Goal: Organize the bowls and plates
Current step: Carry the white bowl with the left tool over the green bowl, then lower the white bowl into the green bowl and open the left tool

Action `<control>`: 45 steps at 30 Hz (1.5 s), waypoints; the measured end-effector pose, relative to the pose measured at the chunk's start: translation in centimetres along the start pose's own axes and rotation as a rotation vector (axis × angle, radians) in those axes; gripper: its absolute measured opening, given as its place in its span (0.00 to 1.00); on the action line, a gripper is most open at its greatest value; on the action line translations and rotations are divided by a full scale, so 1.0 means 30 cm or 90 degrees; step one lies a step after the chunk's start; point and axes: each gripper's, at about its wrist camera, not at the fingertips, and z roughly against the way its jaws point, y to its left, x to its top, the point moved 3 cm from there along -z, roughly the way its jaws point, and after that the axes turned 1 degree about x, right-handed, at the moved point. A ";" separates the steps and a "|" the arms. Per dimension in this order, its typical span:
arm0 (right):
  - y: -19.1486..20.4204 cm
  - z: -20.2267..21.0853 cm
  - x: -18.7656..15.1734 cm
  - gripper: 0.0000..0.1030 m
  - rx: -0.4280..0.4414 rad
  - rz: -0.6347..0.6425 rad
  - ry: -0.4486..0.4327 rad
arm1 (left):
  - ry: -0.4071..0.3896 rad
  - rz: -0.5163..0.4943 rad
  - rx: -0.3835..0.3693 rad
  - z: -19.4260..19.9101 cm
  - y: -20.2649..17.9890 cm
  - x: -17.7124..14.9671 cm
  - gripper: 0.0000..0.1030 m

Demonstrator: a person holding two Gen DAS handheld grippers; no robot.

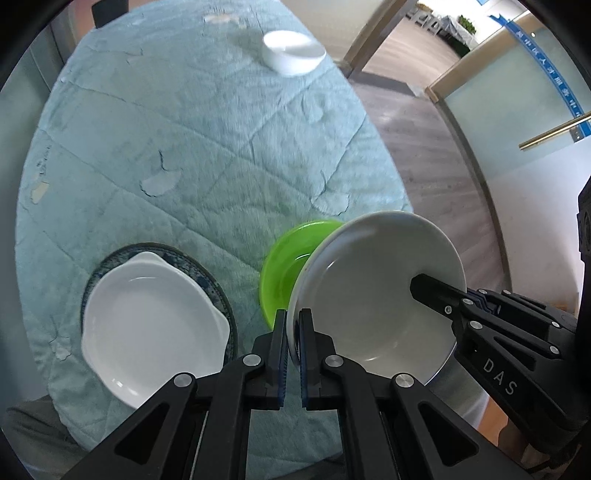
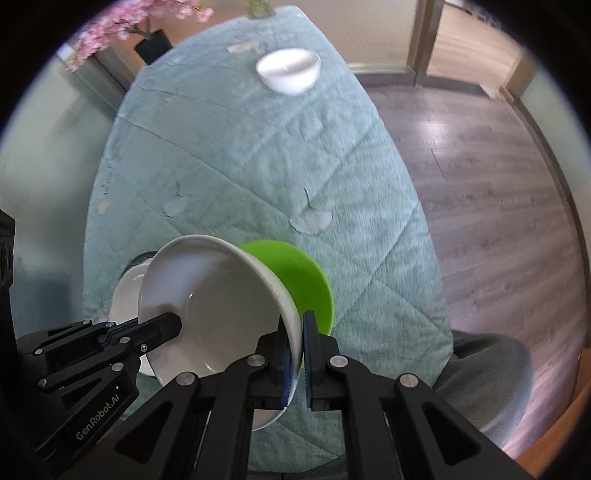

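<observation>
Both of your grippers are clamped on the same white plate (image 1: pixel 380 291), which is held up off the table and tilted steeply, nearly on edge. Your left gripper (image 1: pixel 293 354) has its jaws drawn narrow around the plate's rim at about 7 o'clock in the left wrist view, while your right gripper (image 2: pixel 297 354) pinches the opposite rim, seen at about 5 o'clock on the plate in its own view. A green plate (image 1: pixel 284 273) sits just behind the white one; whether the two touch cannot be told. At 8 o'clock in the left view, a white eared dish (image 1: pixel 151 325) rests on a dark patterned plate (image 1: pixel 207 273), just beside the plate you hold. Far across the table, toward 12 o'clock, a small white bowl (image 1: pixel 293 51) stands upright, well apart from everything else. The table wears a quilted teal cloth (image 1: pixel 207 140), and a pink blossom plant (image 2: pixel 125 26) shows at 11 o'clock in the right view.
</observation>
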 end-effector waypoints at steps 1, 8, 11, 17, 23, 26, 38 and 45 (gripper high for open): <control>-0.004 -0.015 0.001 0.05 -0.004 -0.002 0.003 | 0.006 0.000 -0.002 -0.022 0.003 0.005 0.01; -0.033 -0.121 0.007 0.05 -0.032 -0.018 0.031 | 0.033 -0.019 0.008 -0.141 0.004 0.041 0.01; -0.040 -0.150 0.011 0.05 -0.042 -0.019 0.038 | 0.040 -0.016 0.007 -0.175 0.008 0.049 0.02; -0.036 -0.182 0.011 0.05 -0.055 -0.022 0.045 | 0.050 -0.006 -0.006 -0.225 0.028 0.061 0.02; -0.023 -0.179 0.013 0.05 -0.078 -0.008 0.033 | 0.054 -0.002 -0.022 -0.234 0.029 0.067 0.03; -0.017 -0.179 0.015 0.05 -0.092 0.001 0.030 | 0.052 0.009 -0.033 -0.220 0.040 0.067 0.06; 0.022 -0.182 0.014 0.06 -0.117 0.043 0.024 | -0.006 0.033 -0.061 -0.073 0.097 0.066 0.07; 0.008 -0.156 0.024 0.17 -0.057 0.017 0.026 | -0.011 0.032 -0.062 -0.057 0.104 0.062 0.07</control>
